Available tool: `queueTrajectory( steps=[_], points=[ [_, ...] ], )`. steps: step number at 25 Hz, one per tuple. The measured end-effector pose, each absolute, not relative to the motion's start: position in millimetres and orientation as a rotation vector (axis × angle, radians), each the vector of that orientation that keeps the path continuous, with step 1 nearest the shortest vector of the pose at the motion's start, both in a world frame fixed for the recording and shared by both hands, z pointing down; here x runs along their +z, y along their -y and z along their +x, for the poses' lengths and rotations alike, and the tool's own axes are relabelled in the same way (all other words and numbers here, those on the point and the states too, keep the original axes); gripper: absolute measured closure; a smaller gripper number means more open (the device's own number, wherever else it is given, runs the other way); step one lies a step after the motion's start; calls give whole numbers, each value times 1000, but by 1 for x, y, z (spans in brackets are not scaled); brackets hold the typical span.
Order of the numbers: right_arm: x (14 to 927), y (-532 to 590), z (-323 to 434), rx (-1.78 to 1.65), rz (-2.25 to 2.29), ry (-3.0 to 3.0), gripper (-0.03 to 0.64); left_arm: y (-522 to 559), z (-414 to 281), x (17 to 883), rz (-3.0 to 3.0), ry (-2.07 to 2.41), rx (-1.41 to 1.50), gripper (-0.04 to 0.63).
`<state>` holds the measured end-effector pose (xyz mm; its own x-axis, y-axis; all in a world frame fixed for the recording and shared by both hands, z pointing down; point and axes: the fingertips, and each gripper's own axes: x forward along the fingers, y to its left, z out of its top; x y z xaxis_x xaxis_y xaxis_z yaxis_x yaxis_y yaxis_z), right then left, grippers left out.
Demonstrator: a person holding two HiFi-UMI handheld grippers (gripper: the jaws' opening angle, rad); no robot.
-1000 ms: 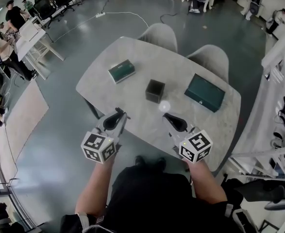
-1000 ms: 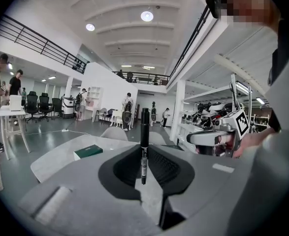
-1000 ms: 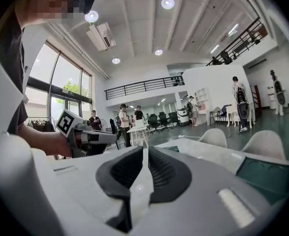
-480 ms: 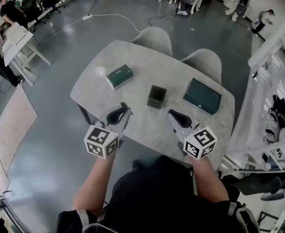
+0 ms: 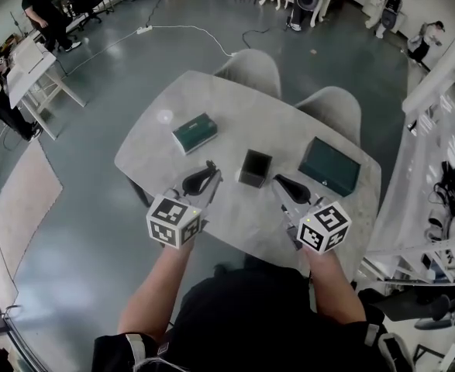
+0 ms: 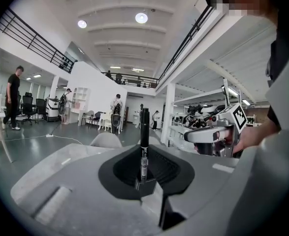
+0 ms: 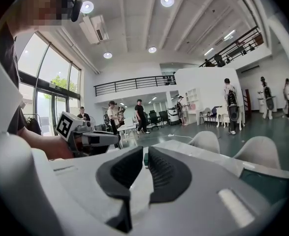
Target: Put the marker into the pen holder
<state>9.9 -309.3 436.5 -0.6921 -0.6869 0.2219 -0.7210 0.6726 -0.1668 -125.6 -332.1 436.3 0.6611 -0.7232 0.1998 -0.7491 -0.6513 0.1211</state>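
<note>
Plainly, the left tool (image 5: pixel 204 178) is clamped on a slim black marker (image 6: pixel 144 132), which stands upright between its ribbed dark pads (a pale band sits low on the barrel). The right tool (image 5: pixel 283 184) is empty, its jaws narrowed to a slit. The square black pen holder (image 5: pixel 255 167) stands on the pale, marbled, round-cornered worktop (image 5: pixel 243 115), at the right tool's 10 o'clock. A small green box (image 5: pixel 194 132) lies at the holder's 10 o'clock and a larger green case (image 5: pixel 329 167) at its 3 o'clock. The smooth grey floor (image 5: pixel 95 231) surrounds the worktop.
</note>
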Motion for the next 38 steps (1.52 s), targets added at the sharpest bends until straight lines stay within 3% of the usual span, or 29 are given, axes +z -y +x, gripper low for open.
queueTrajectory(
  steps=[20,38],
  points=[
    [485,392,71,493,1103,2670,594,443,-32,537,2592,1069,237,543],
    [512,388,74,569,1063,2616,594,436,-28,599,2654,989,474,543]
  ],
)
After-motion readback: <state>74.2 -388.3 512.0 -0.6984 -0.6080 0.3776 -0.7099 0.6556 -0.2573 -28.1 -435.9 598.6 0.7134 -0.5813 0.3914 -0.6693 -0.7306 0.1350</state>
